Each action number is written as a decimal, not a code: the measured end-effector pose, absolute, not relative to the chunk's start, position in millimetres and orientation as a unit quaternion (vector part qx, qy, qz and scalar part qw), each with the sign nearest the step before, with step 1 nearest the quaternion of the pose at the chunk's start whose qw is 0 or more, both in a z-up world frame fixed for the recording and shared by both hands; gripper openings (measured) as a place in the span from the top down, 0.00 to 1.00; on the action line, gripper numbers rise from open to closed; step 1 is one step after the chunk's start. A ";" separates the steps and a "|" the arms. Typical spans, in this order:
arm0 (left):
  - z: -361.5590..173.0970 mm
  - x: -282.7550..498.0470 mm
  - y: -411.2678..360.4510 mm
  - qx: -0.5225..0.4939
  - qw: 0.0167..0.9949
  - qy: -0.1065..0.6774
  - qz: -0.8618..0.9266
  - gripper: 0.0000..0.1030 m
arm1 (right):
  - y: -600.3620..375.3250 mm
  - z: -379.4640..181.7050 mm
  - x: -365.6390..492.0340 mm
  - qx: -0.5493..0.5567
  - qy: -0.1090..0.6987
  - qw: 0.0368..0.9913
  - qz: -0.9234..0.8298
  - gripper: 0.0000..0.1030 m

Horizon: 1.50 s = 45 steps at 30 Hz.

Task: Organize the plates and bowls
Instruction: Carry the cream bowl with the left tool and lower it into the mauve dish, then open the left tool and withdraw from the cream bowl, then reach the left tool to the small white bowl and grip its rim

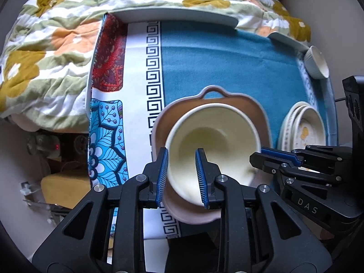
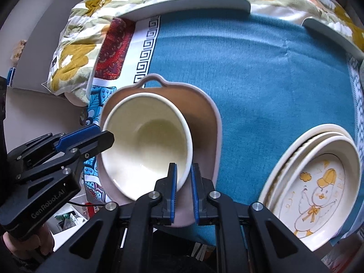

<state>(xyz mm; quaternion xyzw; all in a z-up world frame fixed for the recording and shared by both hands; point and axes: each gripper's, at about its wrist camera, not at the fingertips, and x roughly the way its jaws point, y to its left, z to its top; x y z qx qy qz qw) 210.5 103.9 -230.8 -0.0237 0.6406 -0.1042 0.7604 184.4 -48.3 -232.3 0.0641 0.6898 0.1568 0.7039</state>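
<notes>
A cream bowl (image 1: 213,143) sits inside a pink dish with a loop handle (image 1: 212,92) on the blue cloth. My left gripper (image 1: 182,177) straddles the bowl's near left rim, one finger outside and one inside, touching it. My right gripper (image 2: 183,182) grips the bowl's (image 2: 145,145) right rim over the pink dish (image 2: 204,113); it also shows in the left wrist view (image 1: 275,157). The left gripper shows at the bowl's left rim in the right wrist view (image 2: 91,136). A stack of white plates (image 2: 316,186), the top one with a duck drawing, lies at the right.
A small white ribbed cup (image 1: 316,62) lies on its side at the tray's far right corner. The tray rim (image 1: 177,14) borders the blue cloth (image 2: 261,72). A floral quilt (image 1: 50,50) lies behind and to the left. The patterned cloth edge (image 1: 107,122) drops off at left.
</notes>
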 end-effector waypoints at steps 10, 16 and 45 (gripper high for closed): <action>-127.7 169.6 74.6 -0.038 0.854 0.502 -0.129 0.39 | -91.4 -157.9 152.9 0.094 0.595 0.780 0.173 0.89; -65.5 140.0 27.6 -0.011 0.919 0.378 -0.111 0.01 | -176.4 -109.1 114.6 0.122 0.500 0.845 0.143 0.20; -168.9 337.3 -292.8 0.026 0.847 0.471 -0.246 0.27 | -454.2 -177.2 219.2 0.203 0.477 0.855 0.025 0.48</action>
